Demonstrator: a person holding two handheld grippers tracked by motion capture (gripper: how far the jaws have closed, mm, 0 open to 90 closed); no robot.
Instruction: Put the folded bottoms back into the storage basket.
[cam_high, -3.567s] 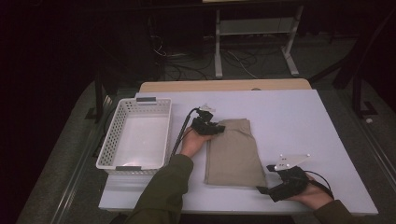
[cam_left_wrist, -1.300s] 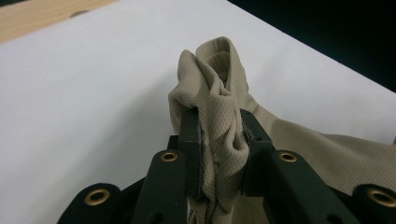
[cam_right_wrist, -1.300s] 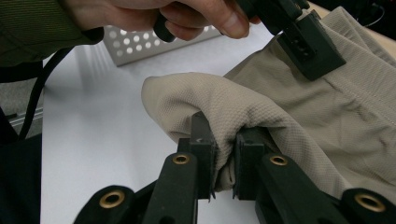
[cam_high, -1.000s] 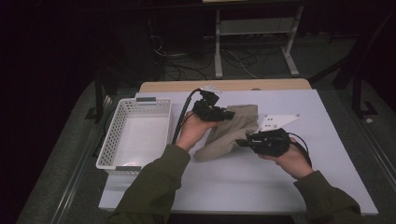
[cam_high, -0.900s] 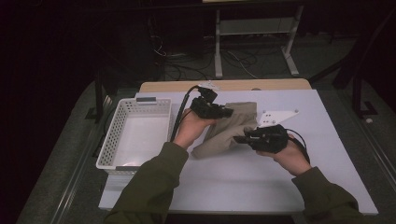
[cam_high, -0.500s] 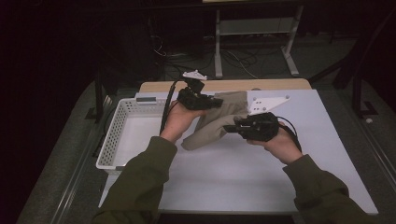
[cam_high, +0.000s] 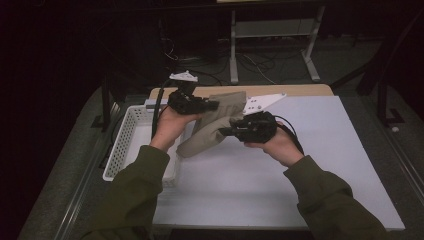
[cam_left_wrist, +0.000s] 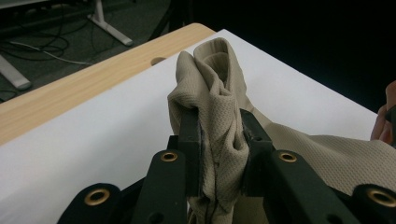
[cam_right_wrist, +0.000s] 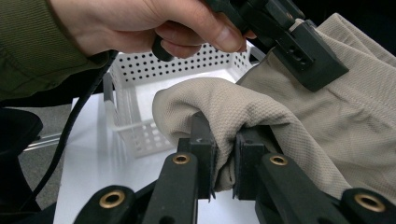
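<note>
Left gripper (cam_high: 212, 105) pinches a bunched fold of the beige cloth (cam_high: 215, 127) between its jaws; in the left gripper view the fabric (cam_left_wrist: 217, 116) is squeezed tight between the two black pads. Right gripper (cam_high: 225, 132) is likewise clamped on another fold, w/ cloth (cam_right_wrist: 243, 116) wrapped over the jaw tips in the right gripper view.

Change vs. a few secs ago: cloth lay flat and folded on the surface (cam_high: 310, 165); now both hands have lifted it and carried it left and away from the person, so it hangs crumpled between the grippers, lower end trailing near the basket's right edge. A sec ago it was more central. Judging by that, the job is prob. dropping the cloth into the white basket (cam_high: 125, 150), approx. halfway there.

Around: basket sits at the surface's left edge, looks empty inside. Wooden strip (cam_high: 300, 90) behind the white sheet; desk legs and cables on the floor beyond. Nothing blocks the path, but the basket's near wall and the left gripper's cable (cam_high: 157, 107) sit close to the hanging cloth, which could snag on the rim.
</note>
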